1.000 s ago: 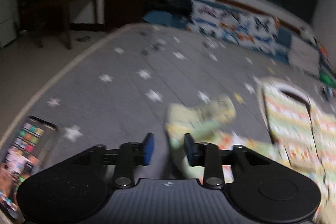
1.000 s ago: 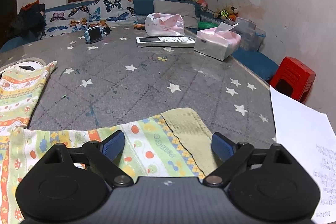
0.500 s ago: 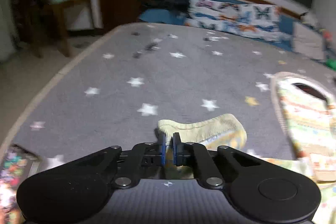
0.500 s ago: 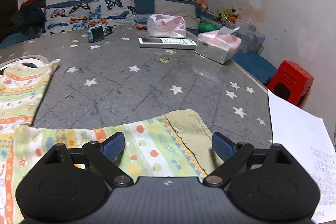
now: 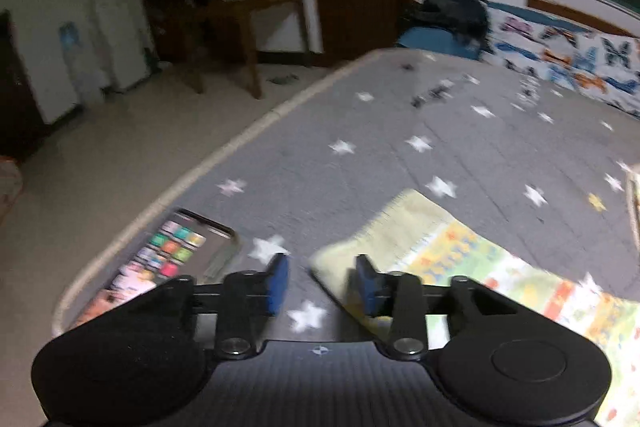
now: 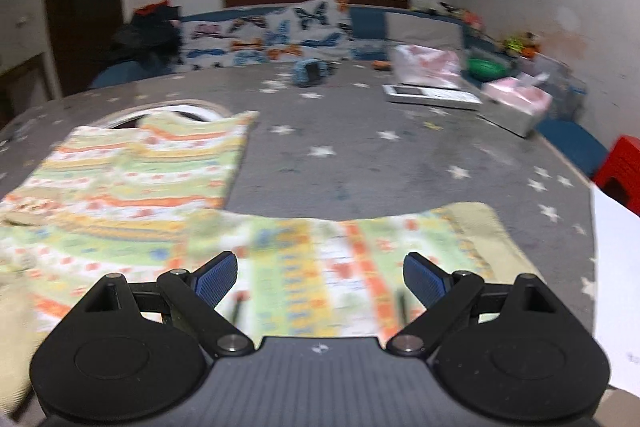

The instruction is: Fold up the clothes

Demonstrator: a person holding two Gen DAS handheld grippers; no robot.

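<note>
My left gripper (image 5: 320,283) hangs with its jaws apart and nothing between them; the blue pads (image 5: 278,283) frame bare grey star cloth (image 5: 460,131). The yellow-green cuff (image 5: 372,239) of the garment lies flat just at my right pad — whether it touches I cannot tell through the blur. A phone (image 5: 168,259) with a lit screen lies to the left, close to the table's rim.

My right gripper (image 6: 320,279) is spread wide, jaws empty, poised over the near part of the garment (image 6: 320,267). That striped, printed piece stretches flat across the cloth (image 6: 380,163) from left to right, ending in a plain yellow-green cuff (image 6: 484,227) at the right. Its body (image 6: 132,167) runs away to the left and back, with the neck opening (image 6: 180,109) at the far end.

Farther off on the table sit a remote (image 6: 432,95), a pink tissue box (image 6: 516,103) and a pink bag (image 6: 428,65). A white sheet (image 6: 616,291) lies at the right edge — a red stool (image 6: 622,167) stands beyond it.
</note>
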